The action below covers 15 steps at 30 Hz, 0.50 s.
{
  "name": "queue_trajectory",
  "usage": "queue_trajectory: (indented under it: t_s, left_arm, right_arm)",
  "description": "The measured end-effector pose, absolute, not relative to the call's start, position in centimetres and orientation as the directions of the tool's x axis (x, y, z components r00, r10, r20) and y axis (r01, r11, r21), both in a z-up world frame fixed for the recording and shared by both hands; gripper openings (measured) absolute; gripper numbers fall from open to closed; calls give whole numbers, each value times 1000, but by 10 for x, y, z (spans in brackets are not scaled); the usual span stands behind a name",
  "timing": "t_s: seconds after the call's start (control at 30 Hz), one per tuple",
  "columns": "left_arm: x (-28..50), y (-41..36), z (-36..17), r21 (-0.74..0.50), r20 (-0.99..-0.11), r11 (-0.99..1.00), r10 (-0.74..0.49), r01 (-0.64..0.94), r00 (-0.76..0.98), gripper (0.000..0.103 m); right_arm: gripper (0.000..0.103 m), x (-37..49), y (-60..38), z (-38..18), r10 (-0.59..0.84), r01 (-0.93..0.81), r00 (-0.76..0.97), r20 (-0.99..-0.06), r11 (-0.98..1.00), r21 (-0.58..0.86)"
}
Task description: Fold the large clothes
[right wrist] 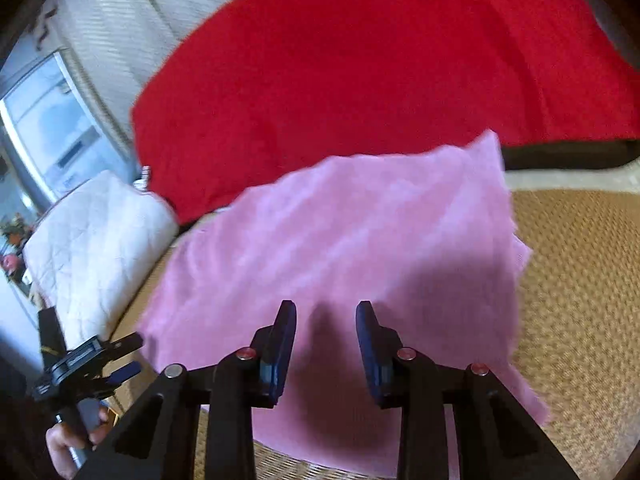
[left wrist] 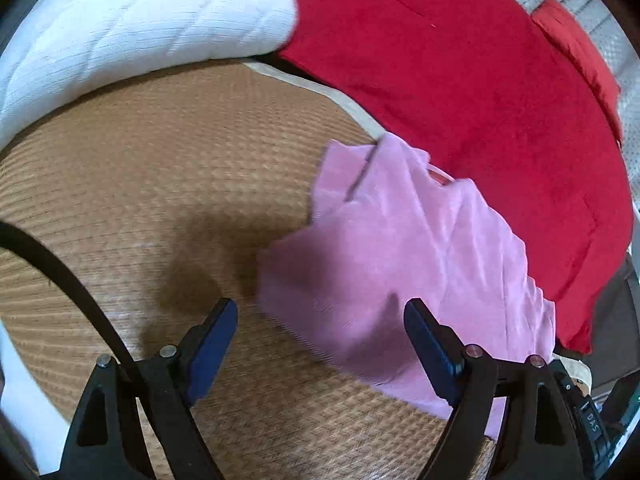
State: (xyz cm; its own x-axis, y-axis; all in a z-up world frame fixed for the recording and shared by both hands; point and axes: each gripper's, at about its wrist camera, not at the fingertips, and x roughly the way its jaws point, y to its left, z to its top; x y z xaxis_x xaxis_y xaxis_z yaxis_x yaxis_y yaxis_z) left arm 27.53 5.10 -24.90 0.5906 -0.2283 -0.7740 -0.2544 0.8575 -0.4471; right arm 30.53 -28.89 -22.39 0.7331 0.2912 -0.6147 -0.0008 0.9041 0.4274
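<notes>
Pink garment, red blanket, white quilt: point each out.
pink garment (right wrist: 340,240), right wrist view, middle of the cloth
red blanket (left wrist: 460,80), left wrist view, flat middle
white quilt (left wrist: 140,28), left wrist view, folded top

My black grippers carry dark blue pads (left wrist: 212,344), and before them a plain pink garment (right wrist: 340,248) lies on a tan woven mat (left wrist: 140,168) with a cream border, beside a solid red blanket (left wrist: 460,80) and a white quilted cover (left wrist: 132,24).

A home bedroom, shown by a woven straw bed mat (left wrist: 140,168), a red blanket (left wrist: 460,80), a white quilted duvet (right wrist: 96,236), a window seen beyond (right wrist: 52,128)
</notes>
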Motion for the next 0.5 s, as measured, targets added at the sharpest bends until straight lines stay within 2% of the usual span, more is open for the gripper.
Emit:
queue_trajectory:
  t_s: [0.1,0.23,0.3,0.33,0.43,0.5]
  left_arm:
    - [284,37,-258,-442,-777,859,-223,-259,589,85]
    - [289,27,-258,-426,-747,875,-195,-232,635,85]
    - [296,23,-259,-409,-737,887,-182,-216,651,71]
    - [297,22,-258,-394,-733,894,-167,-213,659,63]
    - [297,30,-259,-428,-722,879,-191,-212,665,64]
    - [301,32,-262,-449,-725,867,-211,-217,656,74]
  right_arm:
    - [33,316,-269,-223,353,-65,720,-598,892,448]
    - [33,333,-248,-235,393,-89,672,-628,885,458]
    - [34,347,-243,-257,378,-55,612,-694,896,440]
    - [33,346,-243,-258,376,-69,634,-676,898,435]
    - [33,348,-243,-257,372,-71,623,-688,903,424]
    - [33,348,-243,-256,380,-79,620,-686,900,428]
